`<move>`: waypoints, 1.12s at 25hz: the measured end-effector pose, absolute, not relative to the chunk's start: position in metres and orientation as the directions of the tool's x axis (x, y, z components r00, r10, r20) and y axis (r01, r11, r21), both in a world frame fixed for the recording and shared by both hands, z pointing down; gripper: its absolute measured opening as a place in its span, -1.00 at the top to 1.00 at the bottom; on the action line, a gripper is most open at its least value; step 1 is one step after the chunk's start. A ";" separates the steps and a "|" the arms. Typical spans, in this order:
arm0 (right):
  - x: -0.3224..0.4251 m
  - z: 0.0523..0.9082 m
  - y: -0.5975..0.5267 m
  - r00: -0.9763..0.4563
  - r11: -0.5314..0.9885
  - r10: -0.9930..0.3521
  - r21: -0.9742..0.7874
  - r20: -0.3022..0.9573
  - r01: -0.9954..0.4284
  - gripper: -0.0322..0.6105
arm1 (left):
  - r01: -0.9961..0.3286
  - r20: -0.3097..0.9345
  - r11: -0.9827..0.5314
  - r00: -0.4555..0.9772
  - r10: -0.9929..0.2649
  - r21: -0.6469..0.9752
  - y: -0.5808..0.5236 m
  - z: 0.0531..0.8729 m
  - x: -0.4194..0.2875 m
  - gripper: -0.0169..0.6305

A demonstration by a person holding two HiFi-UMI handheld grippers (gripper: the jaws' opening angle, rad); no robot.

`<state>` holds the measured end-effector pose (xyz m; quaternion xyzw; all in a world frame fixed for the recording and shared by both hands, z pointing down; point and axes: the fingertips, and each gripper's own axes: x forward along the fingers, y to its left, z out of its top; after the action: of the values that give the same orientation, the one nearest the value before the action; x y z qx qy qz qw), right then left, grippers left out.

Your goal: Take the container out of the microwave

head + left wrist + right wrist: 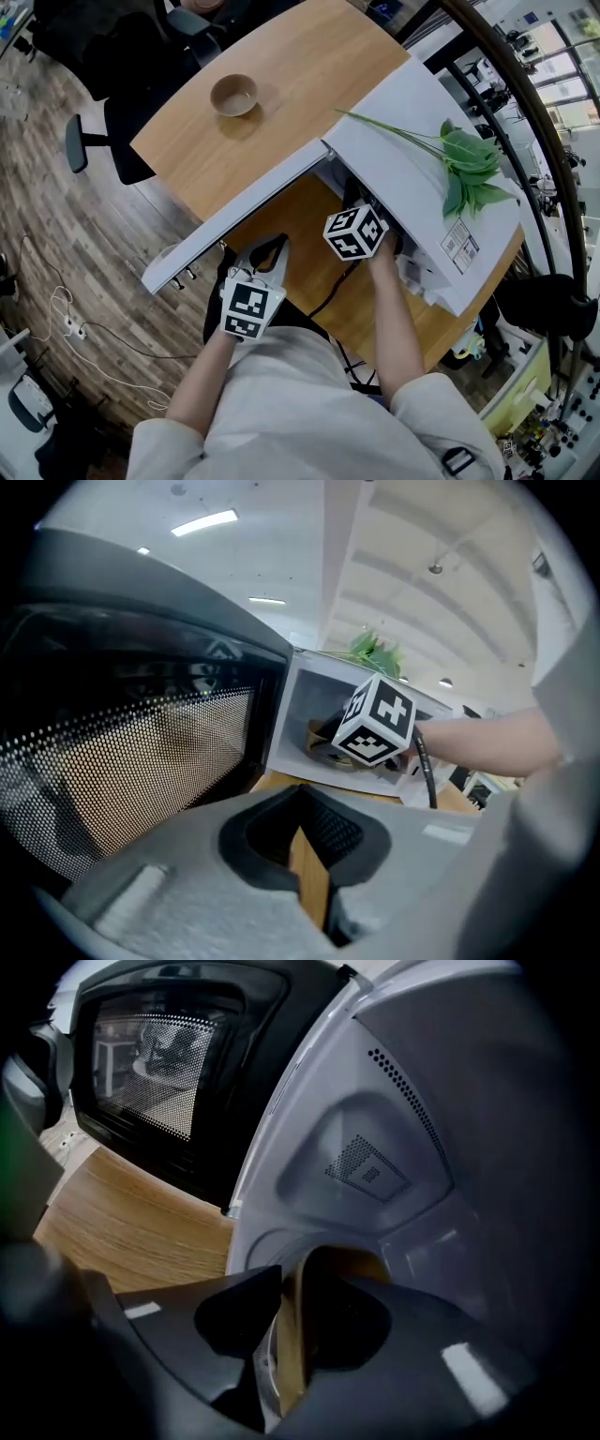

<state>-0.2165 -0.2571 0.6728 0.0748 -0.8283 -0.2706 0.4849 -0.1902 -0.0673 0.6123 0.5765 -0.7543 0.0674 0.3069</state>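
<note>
A white microwave (412,122) stands on the wooden table (309,66) with its door (234,216) swung open to the left. Inside the cavity sits a tan bowl (347,1265), also seen in the left gripper view as a bowl (323,741) behind the right gripper's marker cube (378,719). My right gripper (286,1335) reaches into the cavity and is shut on the bowl's near rim. Its cube (354,232) shows at the microwave's mouth in the head view. My left gripper (278,242) hangs shut and empty in front of the door, over the table's near edge.
A second tan bowl (234,95) sits on the table beyond the door. A green plant sprig (469,161) lies on the microwave's top. A black office chair (103,141) stands at the table's left. A black cable (337,286) runs across the table under the arms.
</note>
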 end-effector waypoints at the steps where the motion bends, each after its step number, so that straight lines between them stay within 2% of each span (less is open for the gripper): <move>1: -0.217 0.674 -0.258 -0.514 0.840 -0.388 0.523 0.765 0.144 0.56 | -0.910 0.540 0.327 -0.148 -0.828 0.253 -0.067 0.612 -0.191 0.94; 7: -0.216 0.679 -0.255 -0.495 0.848 -0.374 0.505 0.784 0.159 0.58 | -0.903 0.535 0.341 -0.159 -0.829 0.260 -0.064 0.609 -0.194 0.94; 19: -0.214 0.670 -0.244 -0.536 0.869 -0.343 0.476 0.772 0.131 0.79 | -0.903 0.535 0.341 -0.159 -0.830 0.261 -0.067 0.611 -0.191 0.94; 28: -0.211 0.665 -0.235 -0.554 0.875 -0.320 0.465 0.768 0.138 0.79 | -0.906 0.533 0.334 -0.154 -0.832 0.259 -0.070 0.611 -0.186 0.94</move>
<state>-0.2107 -0.2353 0.6651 0.0538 -0.8470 -0.2444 0.4690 -0.1857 -0.0703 0.6109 0.5739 -0.7573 0.0608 0.3057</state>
